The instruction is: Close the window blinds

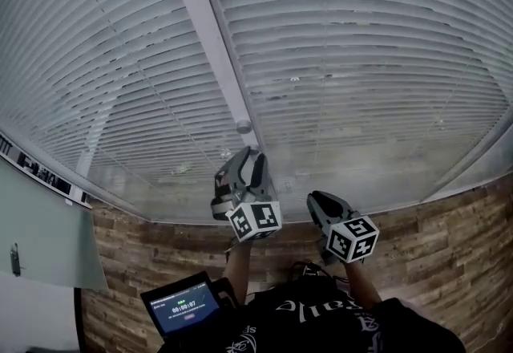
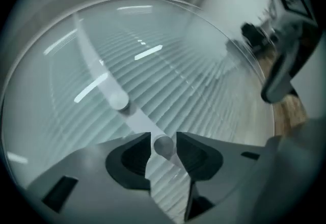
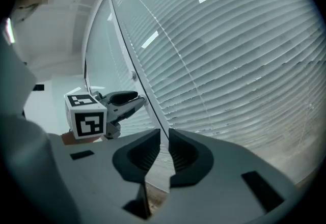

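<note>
White slatted blinds (image 1: 361,62) hang behind the glass on both sides of a white mullion (image 1: 210,38). A small round grey knob (image 1: 243,126) sits on that mullion. My left gripper (image 1: 248,156) reaches up to it. In the left gripper view the knob (image 2: 163,145) lies between the jaws of the left gripper (image 2: 163,139), with thin gaps on both sides, so the gripper is open. My right gripper (image 1: 321,200) hangs lower and to the right, apart from the window. In its own view the right gripper (image 3: 164,134) holds nothing, its jaws shut to a thin slit.
A wood-look wall (image 1: 433,239) runs below the window sill. A small screen showing a timer (image 1: 186,307) stands at the bottom left, by the person's dark shirt. A pale panel (image 1: 40,223) stands at the far left. The left gripper's marker cube (image 3: 85,116) shows in the right gripper view.
</note>
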`<control>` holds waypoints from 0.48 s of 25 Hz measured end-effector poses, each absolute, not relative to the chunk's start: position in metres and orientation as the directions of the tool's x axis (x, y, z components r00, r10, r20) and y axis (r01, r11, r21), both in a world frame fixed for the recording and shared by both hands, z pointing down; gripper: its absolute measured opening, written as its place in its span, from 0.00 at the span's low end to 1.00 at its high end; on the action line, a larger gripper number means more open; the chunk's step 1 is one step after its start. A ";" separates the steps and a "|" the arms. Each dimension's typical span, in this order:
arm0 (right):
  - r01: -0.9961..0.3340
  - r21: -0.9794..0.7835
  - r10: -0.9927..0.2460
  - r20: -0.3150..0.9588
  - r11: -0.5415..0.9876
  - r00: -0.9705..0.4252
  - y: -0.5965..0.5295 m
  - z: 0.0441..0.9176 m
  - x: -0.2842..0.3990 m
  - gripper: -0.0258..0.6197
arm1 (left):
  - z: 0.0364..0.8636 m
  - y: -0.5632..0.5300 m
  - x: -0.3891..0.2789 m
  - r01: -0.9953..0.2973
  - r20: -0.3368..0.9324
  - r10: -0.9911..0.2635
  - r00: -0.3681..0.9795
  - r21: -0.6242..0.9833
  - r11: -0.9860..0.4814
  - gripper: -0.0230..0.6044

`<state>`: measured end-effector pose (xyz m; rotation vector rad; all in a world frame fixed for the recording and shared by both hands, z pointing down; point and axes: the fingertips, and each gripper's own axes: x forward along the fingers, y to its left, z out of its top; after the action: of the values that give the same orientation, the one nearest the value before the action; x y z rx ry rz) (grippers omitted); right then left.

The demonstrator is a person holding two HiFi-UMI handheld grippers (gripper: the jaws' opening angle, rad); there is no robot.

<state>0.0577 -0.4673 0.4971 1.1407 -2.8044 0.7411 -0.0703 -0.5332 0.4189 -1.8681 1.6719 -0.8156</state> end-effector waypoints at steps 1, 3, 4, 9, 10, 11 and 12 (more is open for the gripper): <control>-0.664 -0.419 -0.653 0.196 0.619 -0.732 -0.468 0.497 0.058 0.13 | 0.420 -0.535 -0.068 -0.626 0.119 -0.991 0.059 -0.769 -0.129 0.26; -0.663 -0.418 -0.651 0.195 0.621 -0.733 -0.468 0.497 0.056 0.13 | 0.423 -0.541 -0.067 -0.597 0.136 -0.989 0.060 -0.789 -0.144 0.27; -0.662 -0.418 -0.650 0.195 0.622 -0.734 -0.468 0.497 0.055 0.13 | 0.424 -0.544 -0.069 -0.619 0.134 -0.989 0.066 -0.772 -0.146 0.27; -0.666 -0.421 -0.653 0.201 0.616 -0.731 -0.466 0.499 0.054 0.13 | 0.417 -0.545 -0.083 -0.954 0.020 -0.993 0.113 -0.278 -0.114 0.24; -0.669 -0.421 -0.655 0.204 0.612 -0.728 -0.466 0.500 0.055 0.13 | 0.414 -0.544 -0.087 -0.991 -0.004 -0.994 0.109 -0.074 -0.108 0.24; -0.671 -0.421 -0.656 0.206 0.610 -0.726 -0.466 0.500 0.055 0.13 | 0.412 -0.544 -0.091 -0.988 -0.020 -0.995 0.096 0.115 -0.098 0.24; -0.672 -0.421 -0.657 0.207 0.609 -0.725 -0.465 0.500 0.054 0.13 | 0.412 -0.543 -0.096 -0.955 -0.031 -0.996 0.082 0.284 -0.087 0.24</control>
<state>0.0544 -0.4653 0.4999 1.1530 -2.7893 0.7508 -0.0958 -0.5433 0.4118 -2.4408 2.2389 0.3642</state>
